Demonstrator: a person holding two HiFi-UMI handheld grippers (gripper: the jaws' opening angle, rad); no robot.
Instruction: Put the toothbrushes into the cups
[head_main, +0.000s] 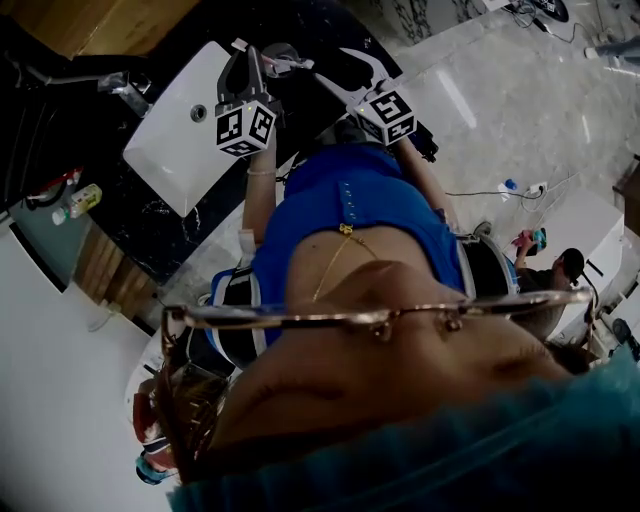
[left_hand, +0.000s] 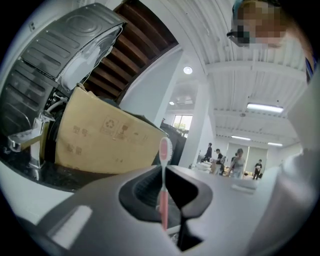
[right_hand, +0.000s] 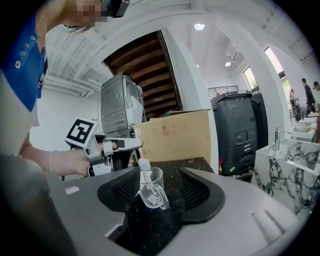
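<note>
A pink toothbrush (left_hand: 163, 200) stands upright between the jaws of my left gripper (left_hand: 167, 192), which is shut on its handle, with the bristle head (left_hand: 165, 150) on top. In the right gripper view a clear glass cup (right_hand: 152, 192) with a handle sits on the black marble counter (right_hand: 190, 167). A white-headed toothbrush (right_hand: 144, 167) leans inside it. My right gripper (right_hand: 159, 187) is open, with the cup in front between its jaws, untouched. My left gripper (right_hand: 122, 145) hovers just behind and left of the cup. The head view shows both grippers, left (head_main: 255, 75) and right (head_main: 350, 75), over the counter.
A cardboard box (right_hand: 175, 135) and a grey metal unit (right_hand: 119, 107) stand behind the cup. A white basin (head_main: 185, 130) is set in the black counter (head_main: 130, 215), and a faucet (left_hand: 32, 142) stands beside the box. People stand far off in the hall.
</note>
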